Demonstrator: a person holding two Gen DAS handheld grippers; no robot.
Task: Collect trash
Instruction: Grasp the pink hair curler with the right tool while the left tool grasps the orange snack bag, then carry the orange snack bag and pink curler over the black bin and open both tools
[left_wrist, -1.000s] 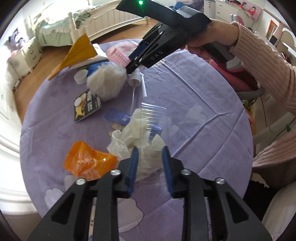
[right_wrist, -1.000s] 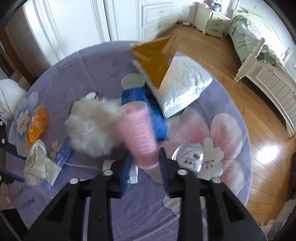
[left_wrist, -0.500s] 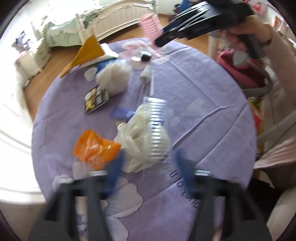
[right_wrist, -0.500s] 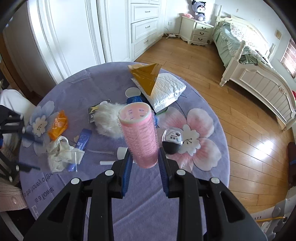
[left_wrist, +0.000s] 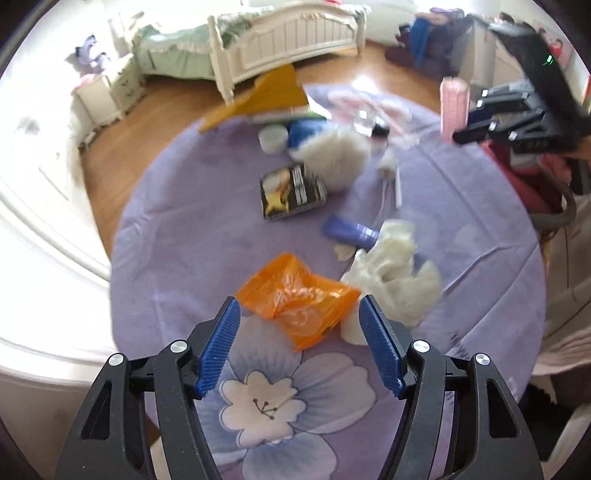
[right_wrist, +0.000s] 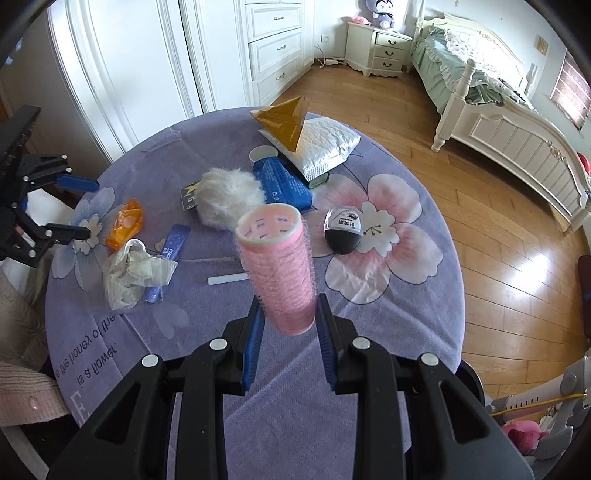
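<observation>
Here, in the left wrist view, the left gripper (left_wrist: 299, 332) gapes, having just opened wide, empty; the orange wrapper (left_wrist: 299, 295) lies just ahead between its tips. In the right wrist view, the right gripper (right_wrist: 288, 325) clamps the upright pink roller (right_wrist: 277, 266), far from that wrapper.

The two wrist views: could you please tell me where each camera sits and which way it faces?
Left wrist: sits on the left gripper, whose jaws have just been opening; looks steeply down at the orange wrapper on the round table; its own fingers show.
Right wrist: sits on the right gripper, above the table, aimed down; holds the pink roller.
Shared: the white fluffy ball, the wrapper, each other's gripper.
</observation>
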